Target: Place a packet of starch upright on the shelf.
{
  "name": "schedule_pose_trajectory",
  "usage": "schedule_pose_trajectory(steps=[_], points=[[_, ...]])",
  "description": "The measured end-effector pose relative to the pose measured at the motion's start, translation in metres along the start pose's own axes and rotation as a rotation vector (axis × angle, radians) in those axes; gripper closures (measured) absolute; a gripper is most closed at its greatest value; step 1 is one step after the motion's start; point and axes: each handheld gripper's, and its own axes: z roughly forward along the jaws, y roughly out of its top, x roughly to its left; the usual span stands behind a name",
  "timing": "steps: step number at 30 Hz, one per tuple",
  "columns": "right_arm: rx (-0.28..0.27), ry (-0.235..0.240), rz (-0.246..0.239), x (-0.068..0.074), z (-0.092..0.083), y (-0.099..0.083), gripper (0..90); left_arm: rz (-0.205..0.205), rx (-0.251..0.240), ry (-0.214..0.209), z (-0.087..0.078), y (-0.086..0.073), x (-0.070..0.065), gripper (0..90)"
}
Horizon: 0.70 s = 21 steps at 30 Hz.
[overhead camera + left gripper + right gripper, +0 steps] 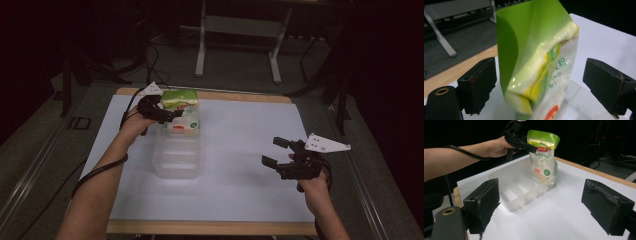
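I have the left gripper (167, 116) up at the far end of the clear plastic tray (178, 160), and its jaws stand apart on either side of the green-topped pouch (181, 112). In the left gripper view the pouch (536, 65) sits between my two black jaws with a gap showing on each side, so the pads are not pressing on it; I count this gripper as released, with the pouch between the jaws but not clamped. The pouch stands upright in the tray's far compartment, its green top above the rim and its printed clear lower part down inside the wall. From the right gripper view I can see the pouch (543, 155) leaning slightly against the tray's end wall, the left gripper (520, 141) level with its top fold, and the tray (521, 191) with its nearer compartments showing through the cloudy plastic. My right gripper (280, 152) hovers well apart from the tray, over the bare white sheet (240, 190) on the right side of the table, jaws spread wide with nothing between them. The white sheet covers most of the wooden tabletop (210, 227), whose edge shows along the near and far sides.
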Motion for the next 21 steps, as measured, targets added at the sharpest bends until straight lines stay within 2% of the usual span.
schedule_pose_trajectory(steps=[1,2,3,6,10,12,14,16,21], points=[[0.0,0.0,0.0,0.0,0.0,0.0,14.7,0.0,0.0,0.0,0.0,0.0,0.0,5.8],[0.002,0.001,0.0,0.0,0.0,0.0,14.7,0.0,0.0,0.0,0.0,0.0,0.0,5.8],[0.003,0.0,-0.002,0.0,0.001,-0.001,14.7,-0.017,0.022,0.004,-0.003,-0.002,-0.001,1.5],[0.007,-0.006,0.0,0.0,0.001,-0.003,14.7,-0.028,0.046,0.031,-0.008,-0.003,-0.003,0.9],[0.016,-0.009,0.002,-0.001,0.001,-0.005,14.7,-0.07,0.041,0.02,-0.014,-0.004,-0.004,0.9],[0.014,-0.008,0.004,-0.001,0.0,-0.006,14.7,-0.064,0.049,0.01,-0.017,-0.004,-0.004,0.9],[0.014,-0.012,0.003,-0.001,-0.001,-0.006,14.7,-0.044,0.065,0.025,-0.021,-0.005,-0.006,0.9],[0.017,-0.014,0.005,-0.001,-0.002,-0.007,14.6,-0.065,0.067,0.007,-0.026,-0.006,-0.007,0.9],[0.019,-0.019,0.011,-0.003,-0.004,-0.011,14.7,-0.069,0.041,0.01,-0.04,-0.009,-0.012,0.9]])
